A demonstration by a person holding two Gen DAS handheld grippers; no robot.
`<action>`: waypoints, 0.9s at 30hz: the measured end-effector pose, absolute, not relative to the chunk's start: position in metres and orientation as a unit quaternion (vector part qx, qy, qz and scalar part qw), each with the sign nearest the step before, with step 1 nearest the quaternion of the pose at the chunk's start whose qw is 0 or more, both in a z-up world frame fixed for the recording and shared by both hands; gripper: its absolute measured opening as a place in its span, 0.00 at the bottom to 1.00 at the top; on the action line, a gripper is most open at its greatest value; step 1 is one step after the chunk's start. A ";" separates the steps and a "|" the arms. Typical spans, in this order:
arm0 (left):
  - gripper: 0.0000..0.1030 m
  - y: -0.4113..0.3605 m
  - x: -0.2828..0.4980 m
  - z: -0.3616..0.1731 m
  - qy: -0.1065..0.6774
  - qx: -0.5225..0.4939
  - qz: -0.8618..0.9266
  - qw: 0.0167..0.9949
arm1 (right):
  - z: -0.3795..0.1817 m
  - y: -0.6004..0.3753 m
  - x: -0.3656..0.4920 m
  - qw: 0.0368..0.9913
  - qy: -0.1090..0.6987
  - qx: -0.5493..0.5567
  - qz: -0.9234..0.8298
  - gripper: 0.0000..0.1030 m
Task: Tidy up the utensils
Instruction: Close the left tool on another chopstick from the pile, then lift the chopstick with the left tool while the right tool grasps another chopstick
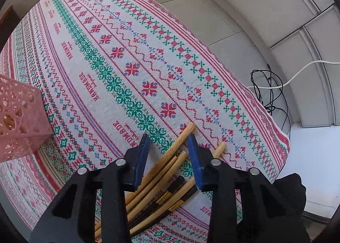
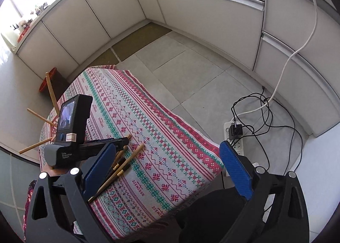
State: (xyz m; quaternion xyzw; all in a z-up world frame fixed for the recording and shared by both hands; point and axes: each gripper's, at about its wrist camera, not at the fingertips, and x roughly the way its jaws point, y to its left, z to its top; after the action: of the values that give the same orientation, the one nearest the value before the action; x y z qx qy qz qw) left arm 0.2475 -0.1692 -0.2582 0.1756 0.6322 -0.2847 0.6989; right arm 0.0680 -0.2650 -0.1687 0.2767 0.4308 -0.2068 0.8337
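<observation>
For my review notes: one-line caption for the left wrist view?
Left gripper straddles a chopstick pile on the patterned tablecloth, pink basket alongside.

Chopsticks [image 1: 170, 170]: laid in a loose bundle on the tablecloth [image 1: 110, 56], near its right edge in the left wrist view. Left gripper [image 1: 167, 158]: set directly above the bundle, one finger to each side of several sticks. Perforated basket [image 1: 19, 120]: placed on the cloth, well apart to the left. Power strip [image 2: 233, 136] and cables [image 2: 265, 111]: found on the floor beyond the table's right side.
</observation>
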 end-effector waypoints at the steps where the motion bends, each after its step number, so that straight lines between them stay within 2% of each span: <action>1: 0.29 -0.170 0.247 -0.258 0.627 0.183 -0.286 0.701 | -0.171 -0.265 0.069 0.832 0.434 0.277 -0.209 0.92; 3: 0.16 -0.174 0.246 -0.259 0.620 0.199 -0.283 0.705 | -0.176 -0.266 0.072 0.825 0.441 0.284 -0.212 0.92; 11: 0.10 -0.157 0.239 -0.253 0.576 0.214 -0.274 0.740 | -0.205 -0.267 0.094 0.790 0.476 0.315 -0.225 0.92; 19: 0.09 -0.088 0.222 -0.184 0.521 0.166 -0.269 0.793 | -0.243 -0.236 0.150 0.762 0.526 0.302 -0.229 0.92; 27: 0.09 -0.042 0.182 -0.128 0.460 0.144 -0.267 0.835 | -0.280 -0.209 0.194 0.727 0.573 0.288 -0.245 0.76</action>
State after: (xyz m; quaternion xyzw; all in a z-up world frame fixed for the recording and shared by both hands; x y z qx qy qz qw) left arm 0.1815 -0.0417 -0.1280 0.1443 0.4598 -0.2665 0.8347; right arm 0.1937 -0.2087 -0.2799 0.2884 0.5730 -0.2455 0.7268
